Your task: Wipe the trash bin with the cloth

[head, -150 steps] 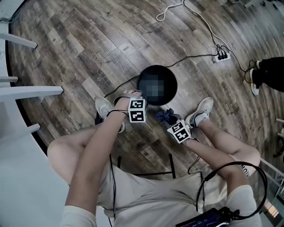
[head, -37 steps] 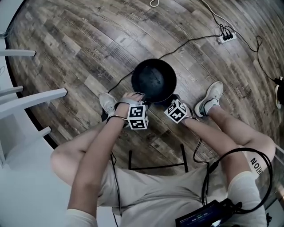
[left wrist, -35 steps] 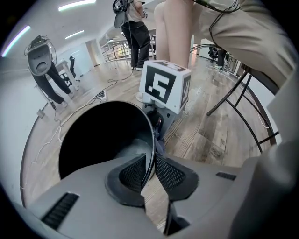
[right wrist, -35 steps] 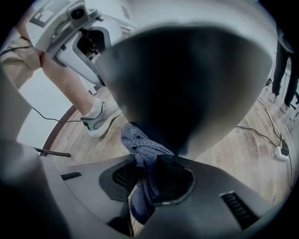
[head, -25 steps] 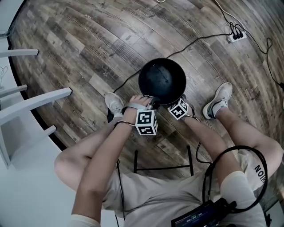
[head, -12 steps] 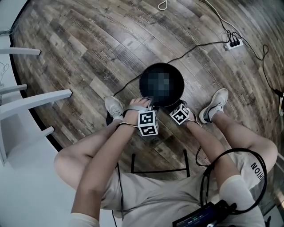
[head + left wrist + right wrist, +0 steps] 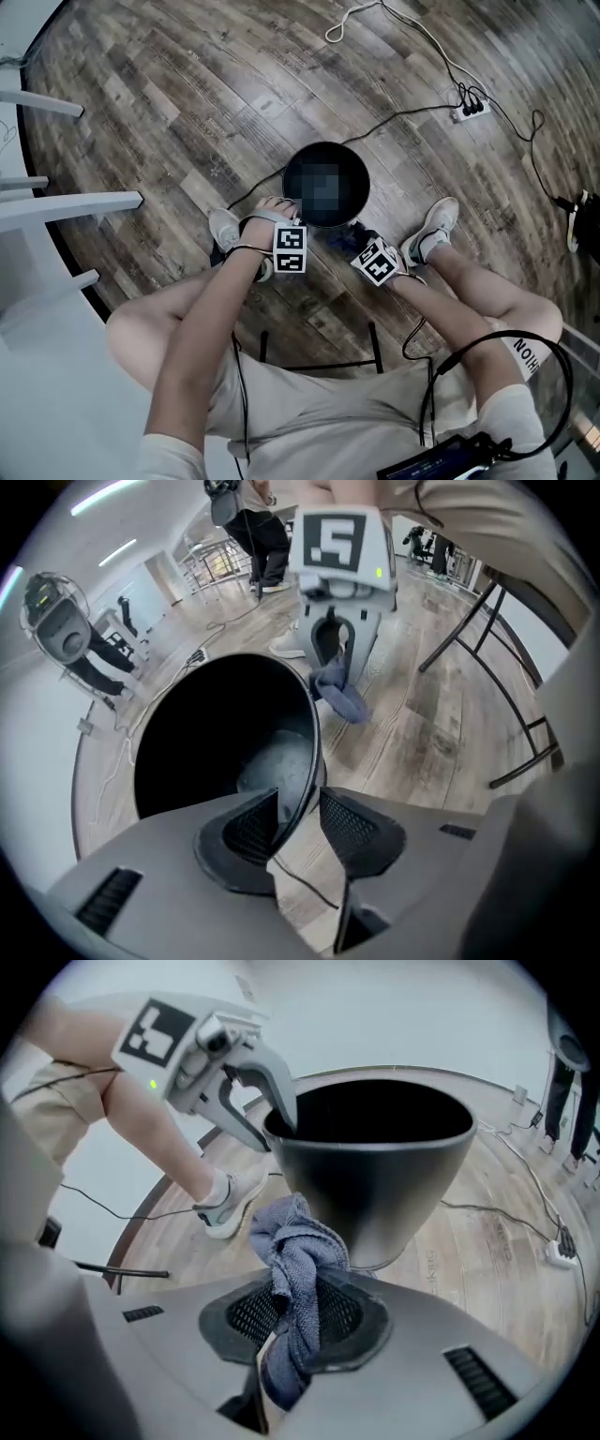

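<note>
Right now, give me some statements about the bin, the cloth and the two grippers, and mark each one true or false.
1. The right gripper is shut on the cloth. True.
2. The cloth lies inside the trash bin. False: it hangs from the right gripper, outside the trash bin.
3. The trash bin's rim stands between the left gripper's jaws. True; those jaws have just been opening and stand apart around it.
4. The trash bin is white. False: it is black.
</note>
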